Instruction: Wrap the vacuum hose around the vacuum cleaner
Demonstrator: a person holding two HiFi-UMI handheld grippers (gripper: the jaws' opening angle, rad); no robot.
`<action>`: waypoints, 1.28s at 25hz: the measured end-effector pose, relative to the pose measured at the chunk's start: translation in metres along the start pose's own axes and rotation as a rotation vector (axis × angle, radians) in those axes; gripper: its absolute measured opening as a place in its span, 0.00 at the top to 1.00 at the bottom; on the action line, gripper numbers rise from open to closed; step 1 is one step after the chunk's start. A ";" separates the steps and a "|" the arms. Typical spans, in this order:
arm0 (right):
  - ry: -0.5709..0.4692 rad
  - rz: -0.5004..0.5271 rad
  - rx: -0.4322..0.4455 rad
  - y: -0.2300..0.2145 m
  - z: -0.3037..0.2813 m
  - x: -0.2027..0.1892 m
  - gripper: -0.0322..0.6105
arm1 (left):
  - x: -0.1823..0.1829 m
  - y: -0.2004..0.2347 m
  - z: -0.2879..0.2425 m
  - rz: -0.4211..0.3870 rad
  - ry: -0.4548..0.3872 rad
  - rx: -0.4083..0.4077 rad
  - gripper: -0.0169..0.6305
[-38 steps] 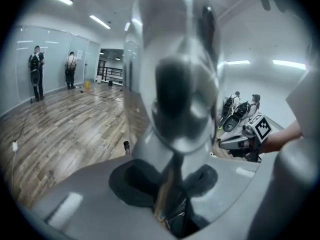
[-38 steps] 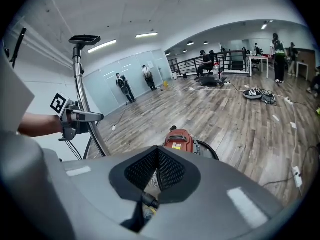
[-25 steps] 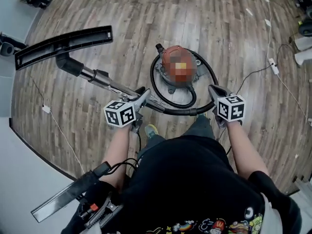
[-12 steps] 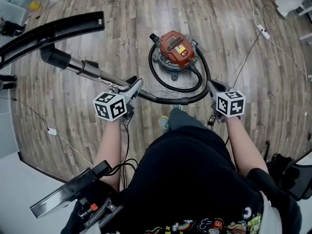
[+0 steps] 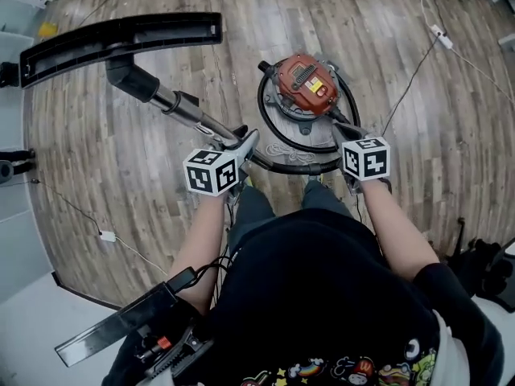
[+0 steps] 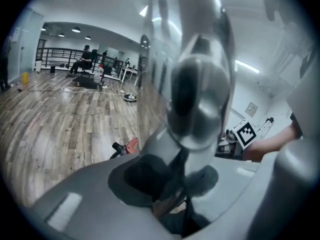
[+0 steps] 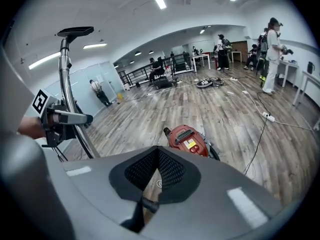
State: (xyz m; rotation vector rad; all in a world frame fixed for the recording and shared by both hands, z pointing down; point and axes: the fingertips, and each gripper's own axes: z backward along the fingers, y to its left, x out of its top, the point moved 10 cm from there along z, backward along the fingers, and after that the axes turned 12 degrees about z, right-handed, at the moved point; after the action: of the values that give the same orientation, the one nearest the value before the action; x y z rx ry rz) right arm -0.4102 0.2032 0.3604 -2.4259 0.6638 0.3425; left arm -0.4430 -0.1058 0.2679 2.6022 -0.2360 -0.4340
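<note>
Left tool (image 5: 245,143) is clamped on the shiny metal wand (image 5: 173,103), whose wide floor head (image 5: 121,39) sticks out to the far left above the wooden floor (image 5: 418,135). Right tool (image 5: 344,135) has its jaws nearly together, and a dark bit of the black hose (image 5: 298,167) looks pinched low between them, just beside the red vacuum cleaner (image 5: 306,83). The vacuum cleaner stands on the floor in front of the person's feet, with one turn of hose lying round its base and a slack bow running across to the wand. To lay the next turn well, I would carry the wand in a steady circle round the body, with light tension so the hose settles snug against the base. The right tool should guide, not drag, or the vacuum cleaner may tip or slide.
</note>
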 end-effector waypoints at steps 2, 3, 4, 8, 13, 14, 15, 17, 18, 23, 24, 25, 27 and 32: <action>-0.011 -0.016 -0.018 0.015 -0.006 -0.006 0.91 | -0.006 0.002 -0.004 -0.021 0.011 -0.022 0.76; -0.011 -0.026 -0.038 0.025 -0.009 -0.006 0.91 | -0.004 0.006 -0.005 -0.033 0.019 -0.039 0.76; -0.007 -0.040 -0.063 0.037 -0.011 -0.004 0.91 | 0.001 0.013 -0.004 -0.044 0.028 -0.058 0.76; 0.003 -0.143 -0.178 0.096 -0.026 0.023 0.91 | 0.049 0.054 0.012 -0.088 0.077 -0.159 0.76; -0.071 -0.236 -0.250 0.138 -0.037 0.020 0.91 | 0.065 0.074 0.016 -0.183 0.140 -0.273 0.76; -0.083 -0.250 -0.264 0.146 -0.039 0.017 0.91 | 0.064 0.075 0.018 -0.210 0.164 -0.308 0.76; -0.095 -0.263 -0.282 0.154 -0.041 0.015 0.91 | 0.064 0.076 0.019 -0.240 0.191 -0.347 0.76; -0.120 -0.291 -0.318 0.169 -0.043 0.017 0.91 | 0.066 0.076 0.022 -0.292 0.234 -0.410 0.76; -0.133 -0.303 -0.330 0.174 -0.043 0.019 0.91 | 0.068 0.076 0.025 -0.312 0.246 -0.427 0.76; -0.158 -0.346 -0.348 0.177 -0.043 0.010 0.92 | 0.073 0.078 0.020 -0.362 0.286 -0.430 0.76; -0.159 -0.345 -0.348 0.170 -0.046 0.010 0.91 | 0.076 0.082 0.012 -0.364 0.293 -0.422 0.76; -0.156 -0.342 -0.347 0.161 -0.049 0.011 0.91 | 0.081 0.087 0.001 -0.364 0.302 -0.410 0.76; -0.138 -0.346 -0.337 0.132 -0.058 0.019 0.91 | 0.095 0.098 -0.031 -0.354 0.336 -0.372 0.76; -0.097 -0.401 -0.342 0.078 -0.089 0.051 0.91 | 0.142 0.133 -0.111 -0.362 0.433 -0.333 0.76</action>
State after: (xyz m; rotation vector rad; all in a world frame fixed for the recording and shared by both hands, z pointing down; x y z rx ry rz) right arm -0.4010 0.0751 0.3738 -2.7666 0.0684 0.4296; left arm -0.2838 -0.2063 0.3888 2.3306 0.4228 -0.0130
